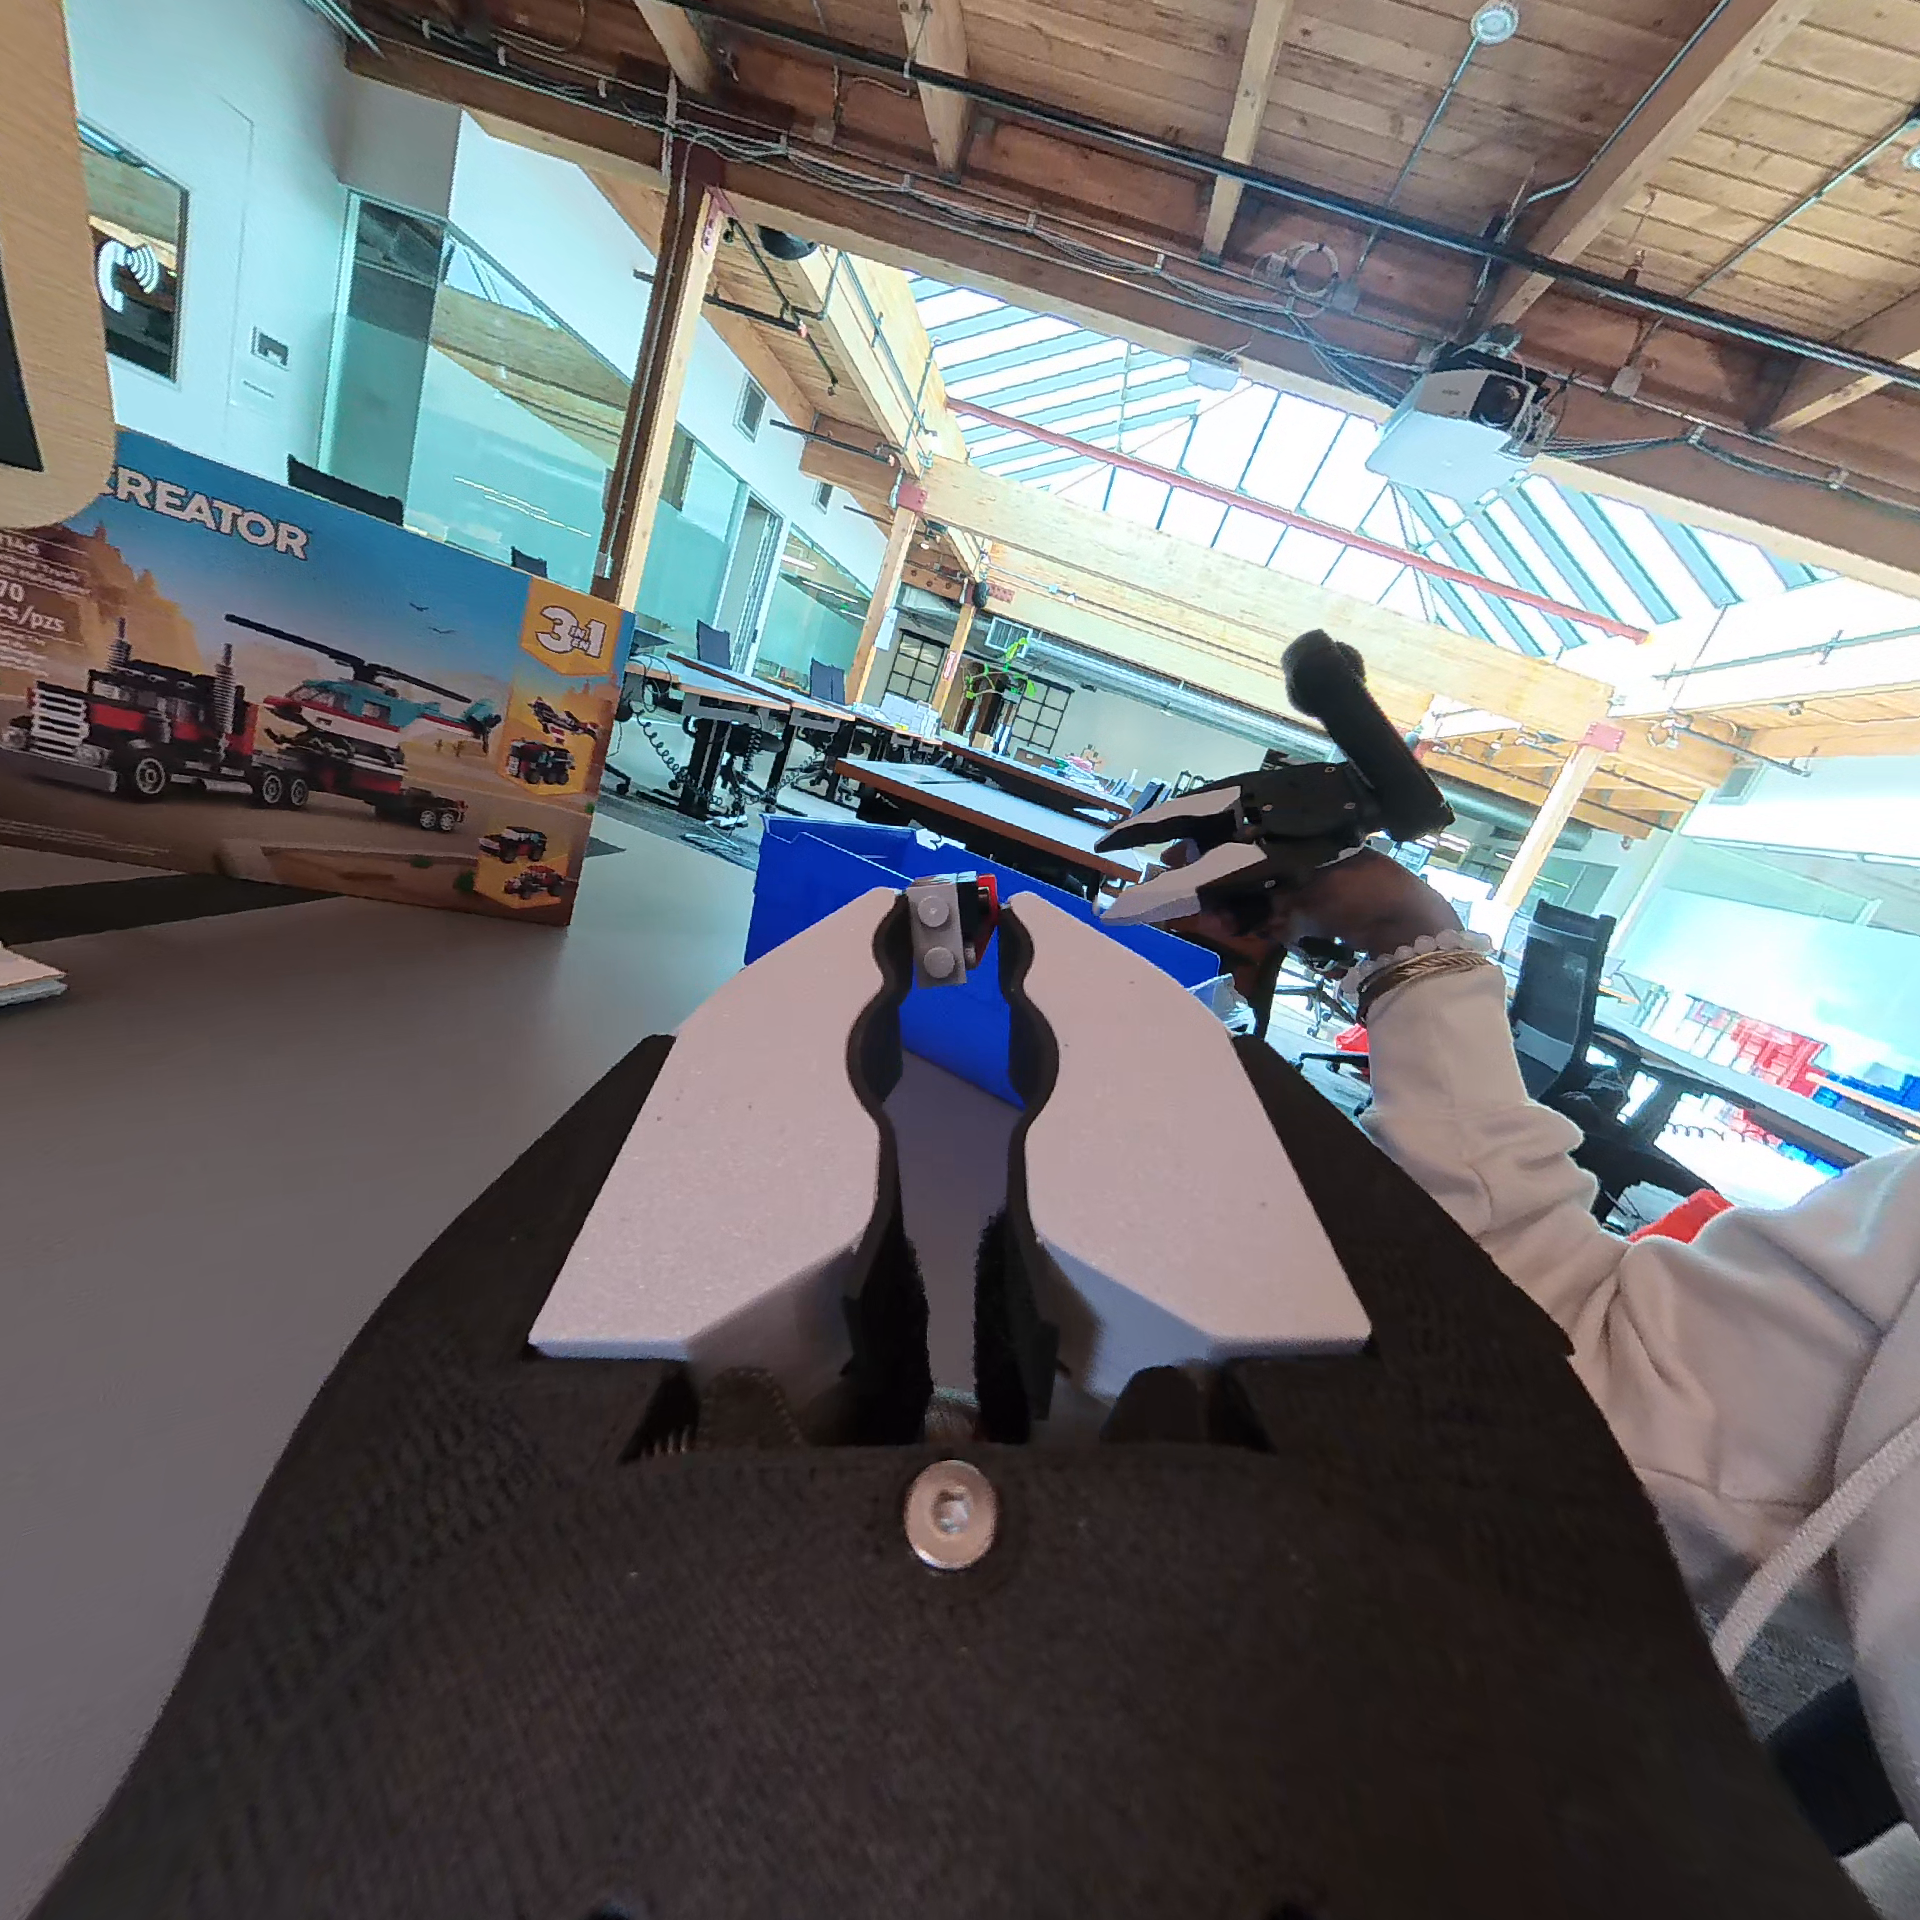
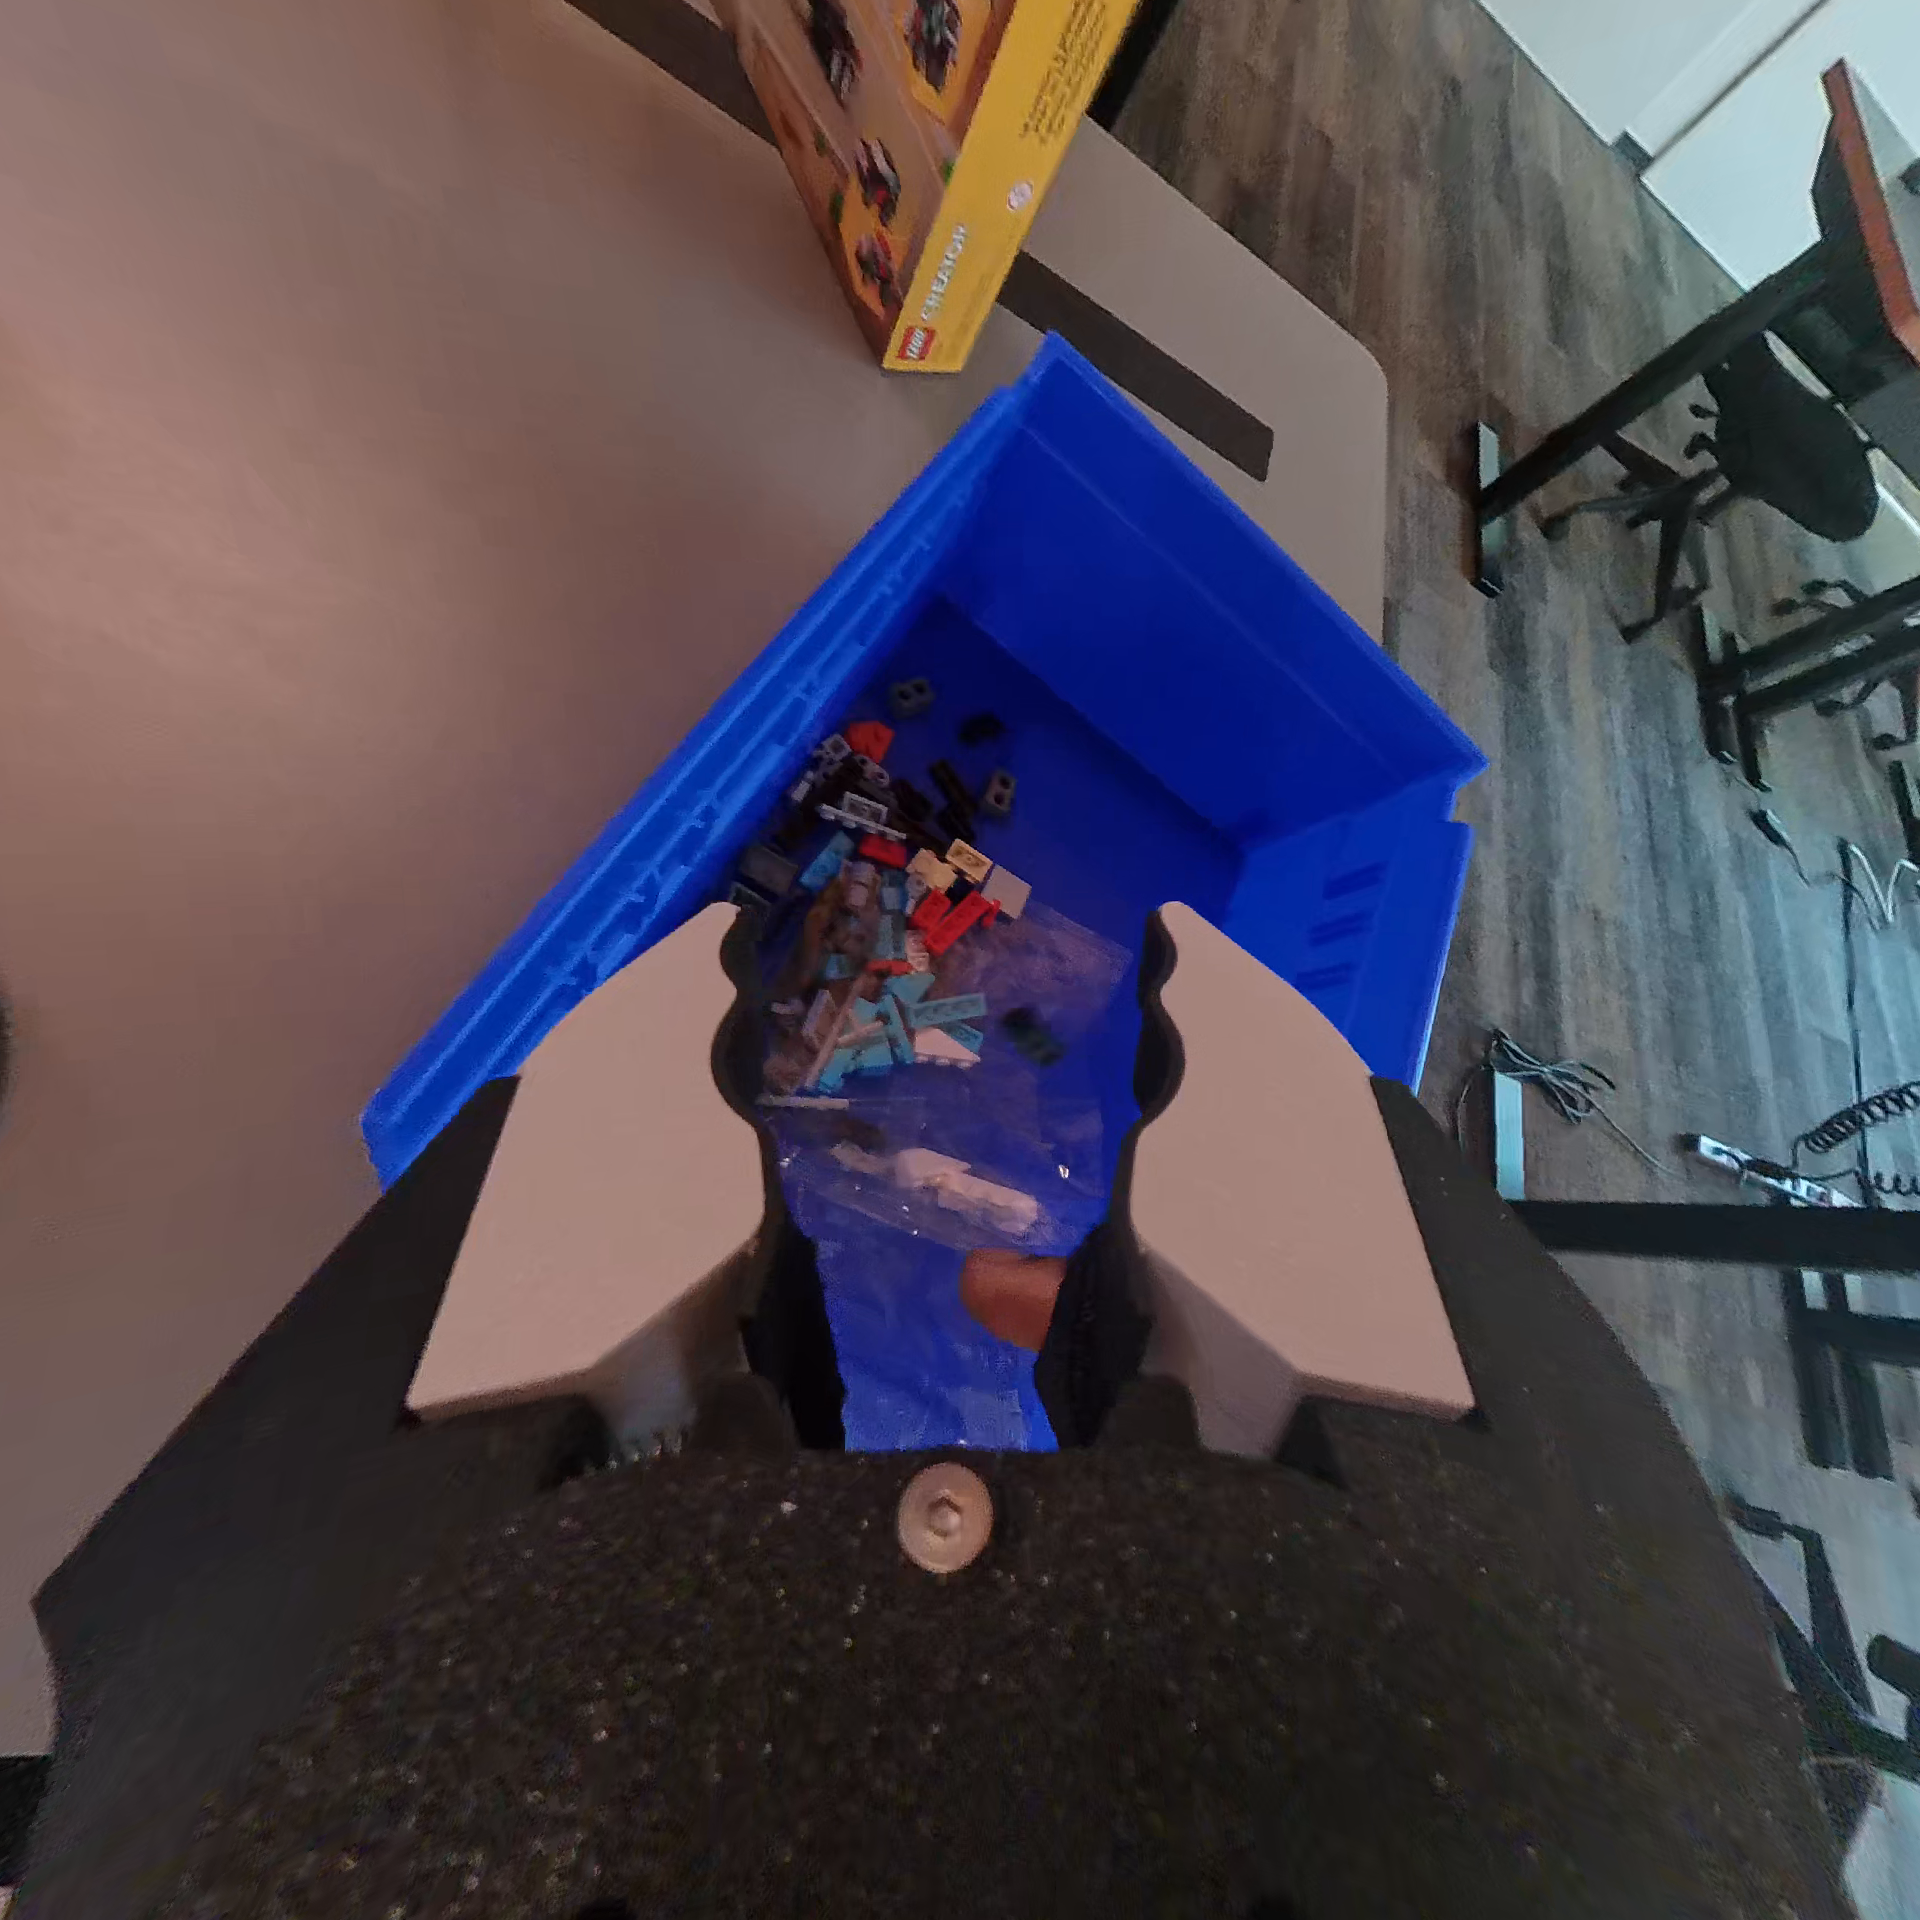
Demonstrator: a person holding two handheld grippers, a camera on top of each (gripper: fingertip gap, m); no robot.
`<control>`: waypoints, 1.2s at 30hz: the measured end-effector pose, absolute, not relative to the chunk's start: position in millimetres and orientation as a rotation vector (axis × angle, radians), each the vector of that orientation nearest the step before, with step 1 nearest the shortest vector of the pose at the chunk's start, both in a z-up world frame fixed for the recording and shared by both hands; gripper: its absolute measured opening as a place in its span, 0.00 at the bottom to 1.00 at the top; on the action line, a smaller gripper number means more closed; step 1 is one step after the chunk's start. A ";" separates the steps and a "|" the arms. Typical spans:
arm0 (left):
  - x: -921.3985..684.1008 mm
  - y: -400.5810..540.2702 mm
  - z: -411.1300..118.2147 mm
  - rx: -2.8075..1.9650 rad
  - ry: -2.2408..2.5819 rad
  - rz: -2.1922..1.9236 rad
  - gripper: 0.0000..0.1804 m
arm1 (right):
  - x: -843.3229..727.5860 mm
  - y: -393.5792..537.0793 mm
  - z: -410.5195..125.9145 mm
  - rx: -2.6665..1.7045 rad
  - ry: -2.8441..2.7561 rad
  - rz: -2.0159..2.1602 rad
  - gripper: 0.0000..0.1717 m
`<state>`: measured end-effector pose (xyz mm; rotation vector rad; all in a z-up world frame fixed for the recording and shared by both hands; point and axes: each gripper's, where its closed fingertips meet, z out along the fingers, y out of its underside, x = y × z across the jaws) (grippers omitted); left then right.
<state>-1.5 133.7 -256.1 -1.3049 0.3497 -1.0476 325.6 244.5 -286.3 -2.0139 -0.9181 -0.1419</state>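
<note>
Left gripper (image 1: pixel 954 914) pinching brick cluster (image 1: pixel 951 928), seemingly above blue bin (image 1: pixel 821 883)

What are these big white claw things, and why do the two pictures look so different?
They are hand-held grippers, one in each of a person's hands, each carrying its own camera. One picture looks along the left gripper: its jaws pinch a small clump of grey, black and red toy bricks, held up above the grey table. A toy set box stands behind. The other picture looks down from the right gripper, jaws wide apart and holding nothing, above a blue bin of loose bricks and a clear plastic bag.
</note>
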 end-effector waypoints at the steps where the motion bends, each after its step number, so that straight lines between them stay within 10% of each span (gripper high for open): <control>1: -1.8 133.9 -256.1 -1.305 0.348 -1.048 0.08 | 325.5 245.2 -284.7 -2.007 -0.908 -0.138 0.41; 17: 16.4 113.8 -248.5 -1.230 0.470 -1.217 0.08 | 55.4 113.4 -231.6 -0.700 -1.657 0.047 0.23; 30: 21.0 112.3 -252.0 -1.235 0.545 -1.089 0.08 | 3.0 110.3 -255.9 -0.521 -1.646 -0.229 0.09; 36: 22.8 91.1 -233.9 -1.132 0.548 -1.453 0.21 | 12.4 82.5 -239.5 -0.444 -1.582 0.274 0.09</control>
